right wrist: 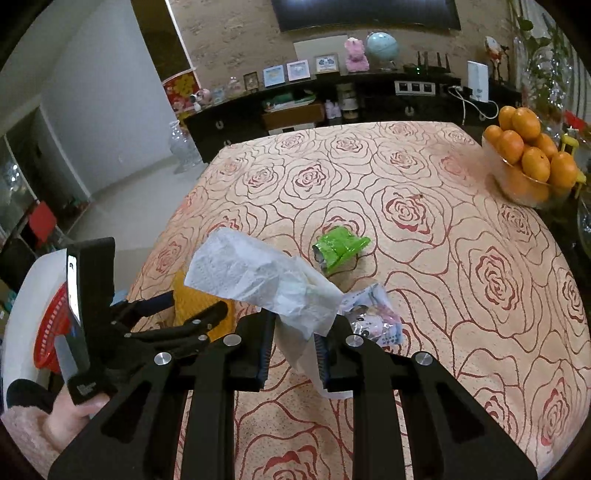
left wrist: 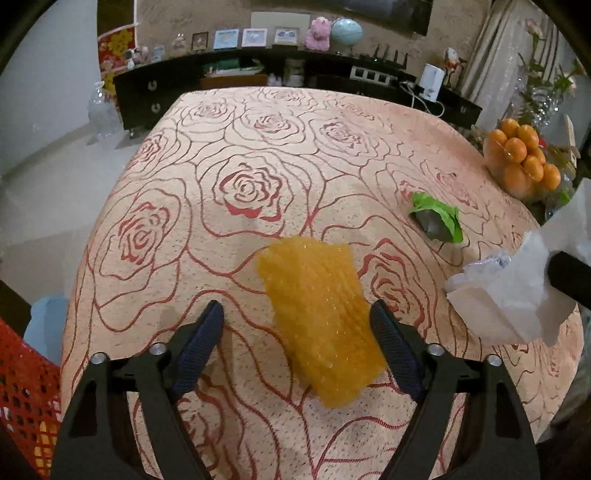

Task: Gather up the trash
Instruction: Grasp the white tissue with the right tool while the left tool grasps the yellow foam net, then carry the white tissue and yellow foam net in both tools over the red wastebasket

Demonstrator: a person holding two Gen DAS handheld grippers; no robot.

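Both wrist views look steeply down, close, sharing the rose tablecloth (left wrist: 258, 147).

This is a home living or dining room. A table (right wrist: 461, 229) covered in a rose-patterned cloth carries a glass bowl of oranges (right wrist: 532, 162), and behind it a long dark sideboard (right wrist: 369, 99) holds small framed pictures (right wrist: 298, 70), a pink plush toy (right wrist: 356, 55), a pale globe (right wrist: 382, 46), a router with antennas (right wrist: 432, 61) and a white device with a cable (right wrist: 477, 85). A flat dark screen (right wrist: 365, 14) hangs on textured wallpaper above, a clear glass vase (right wrist: 183, 146) stands on the pale tiled floor, and curtains (left wrist: 495, 59) with plants (left wrist: 546, 88) fill the right side.
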